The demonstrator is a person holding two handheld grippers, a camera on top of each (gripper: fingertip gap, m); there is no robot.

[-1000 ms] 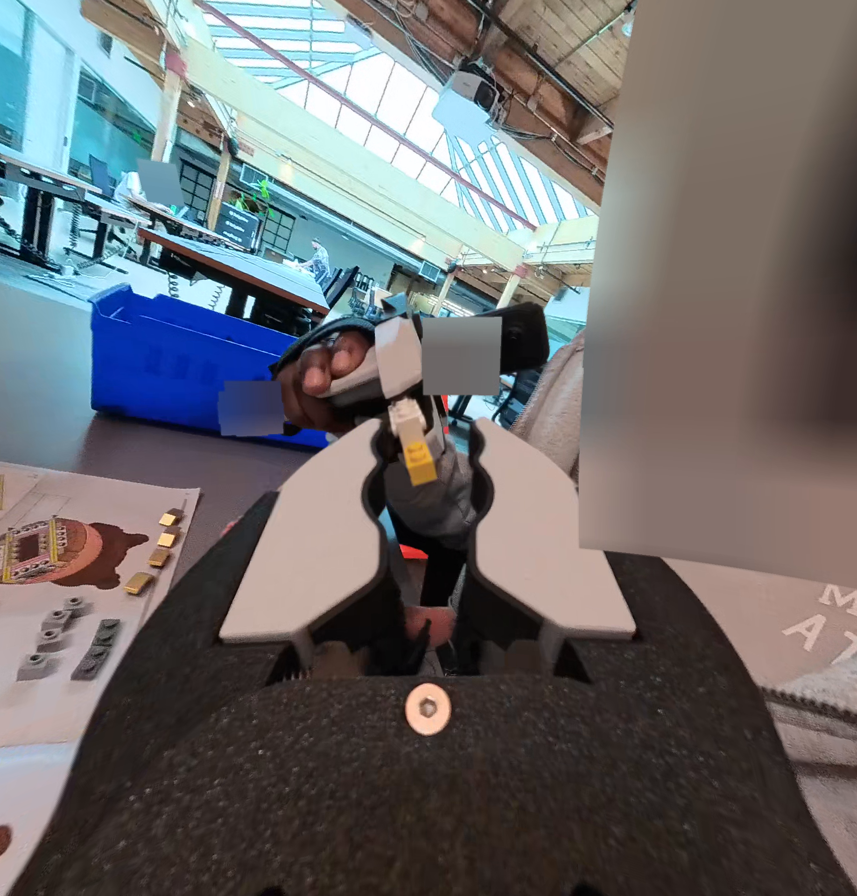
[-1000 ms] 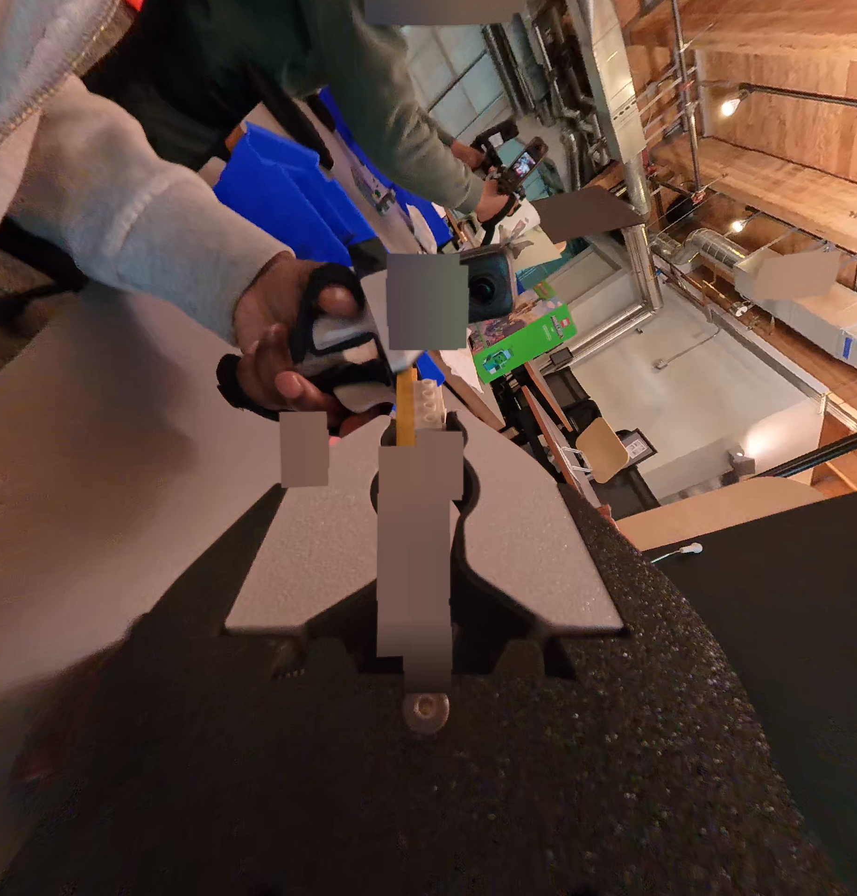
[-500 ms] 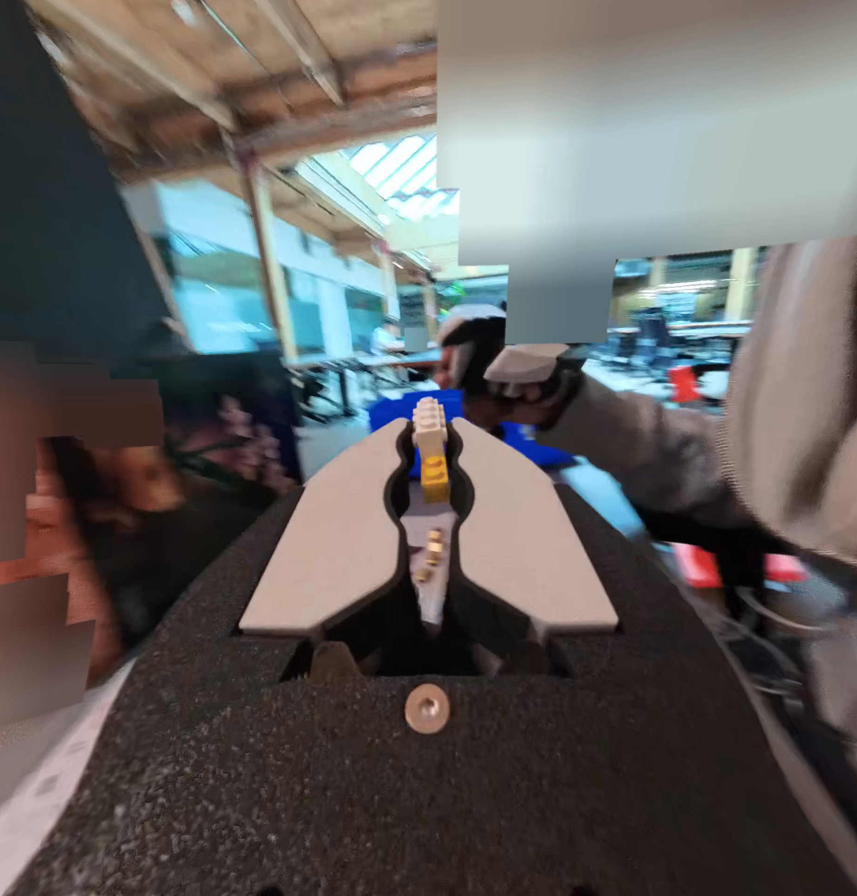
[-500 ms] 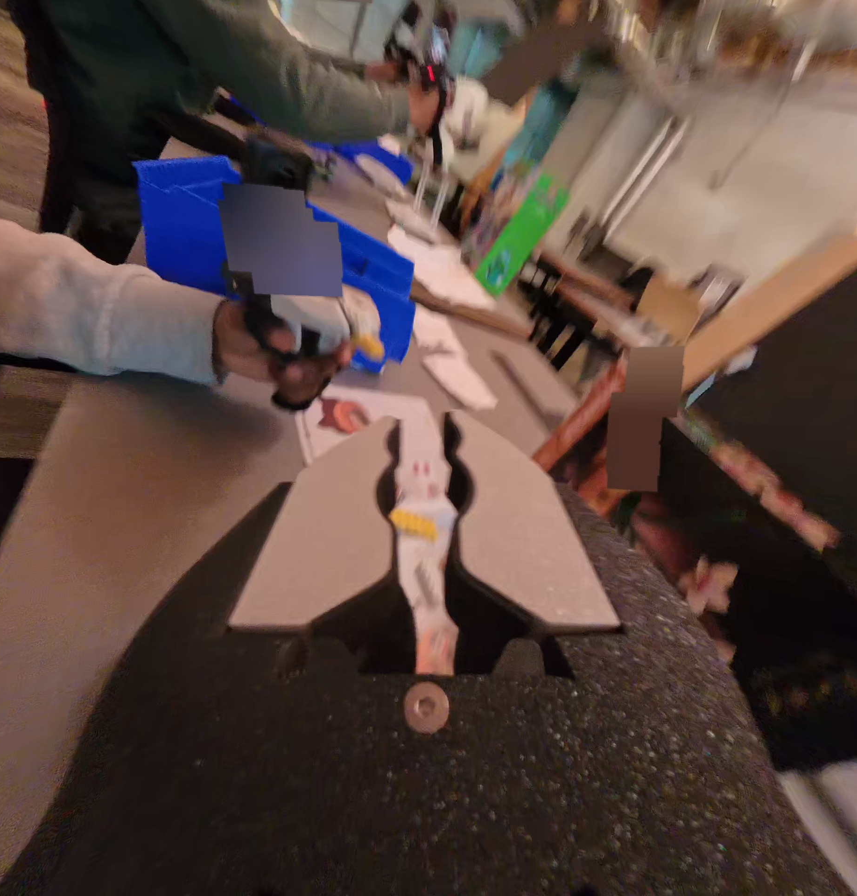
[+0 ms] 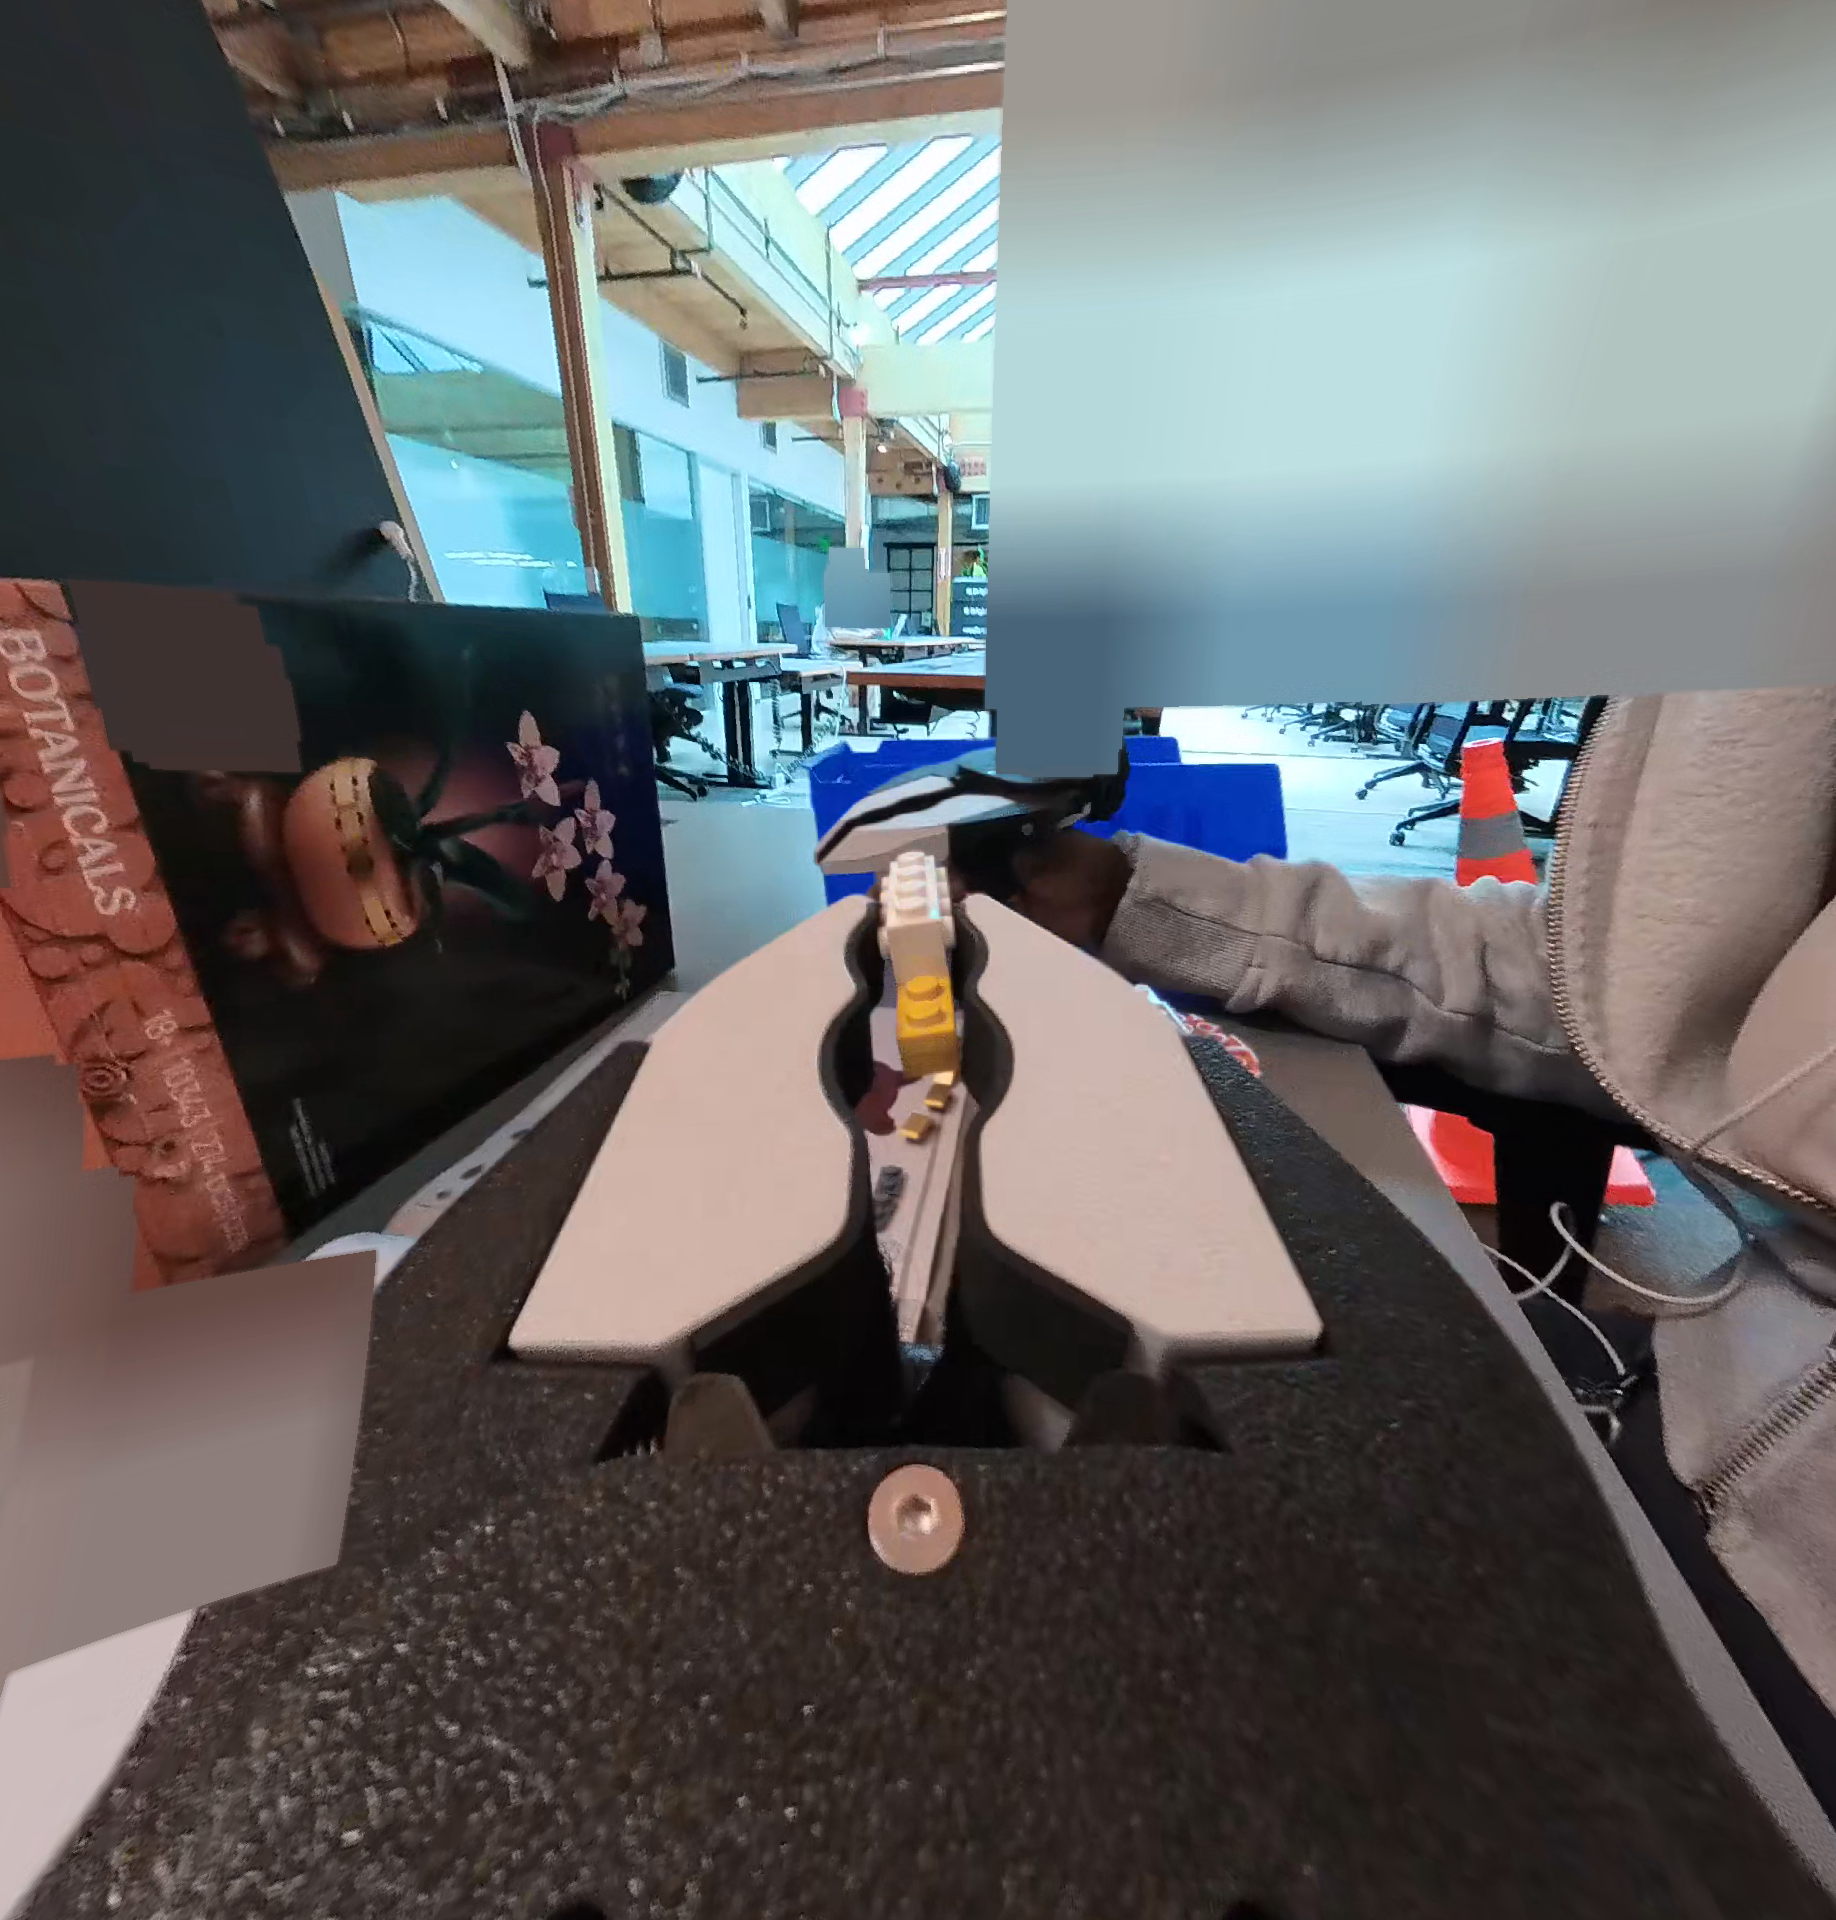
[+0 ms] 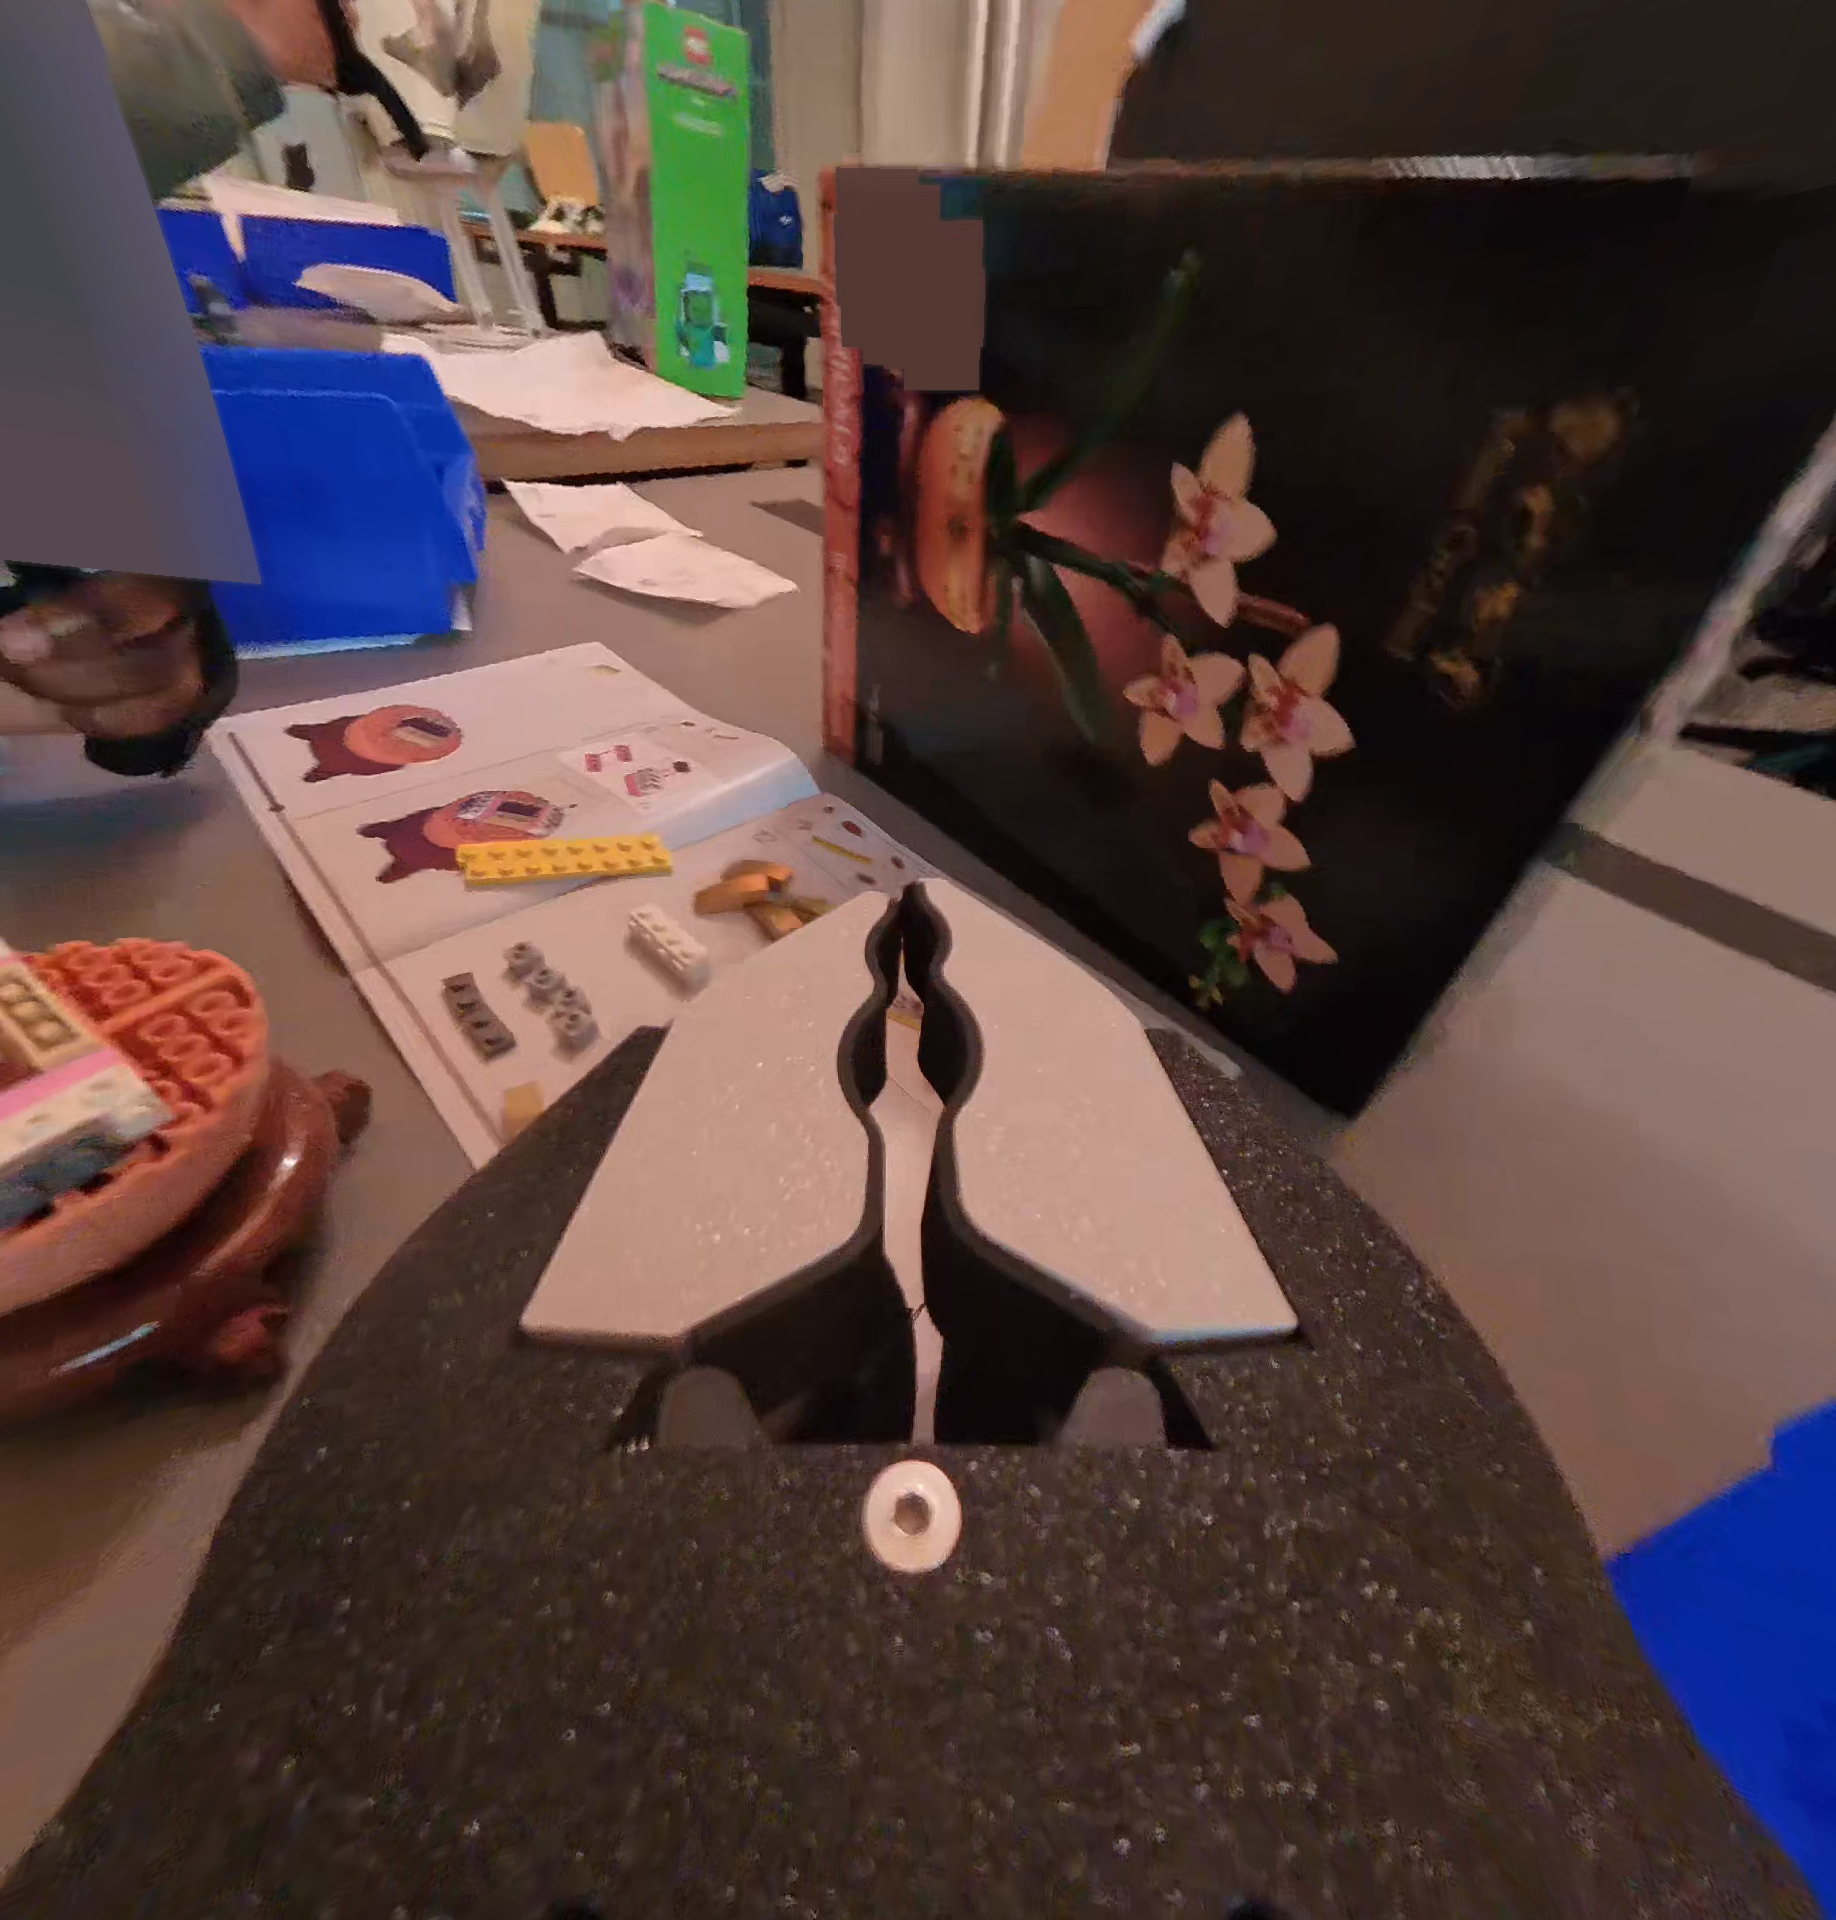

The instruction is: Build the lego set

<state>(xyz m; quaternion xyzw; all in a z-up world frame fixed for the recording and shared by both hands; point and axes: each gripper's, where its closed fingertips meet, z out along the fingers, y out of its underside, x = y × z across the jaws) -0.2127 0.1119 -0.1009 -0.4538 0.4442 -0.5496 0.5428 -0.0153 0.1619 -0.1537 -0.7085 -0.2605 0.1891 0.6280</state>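
Custody of the white-and-yellow studded brick pair (image 5: 919, 961) has passed to the left gripper (image 5: 916, 935), now clamped on it. The right gripper (image 6: 909, 914), nearly closed and empty, has swung down beside the open instruction booklet (image 6: 394, 821), where the white studded brick (image 6: 668, 945) lies, likely next.

The round lego build (image 6: 103, 1132) is cut off by the left edge of the right wrist view, and the hand (image 6: 93, 665) above it is partly covered by a mosaic patch. In the left wrist view the right gripper (image 5: 893, 831) is largely covered by a patch, so its tips cannot be made out, and the small gold pieces (image 5: 924, 1112) show only through the gap between the left gripper's (image 5: 919, 935) fingers. The flower box (image 6: 1257, 623) is blurred toward its right side in the right wrist view.
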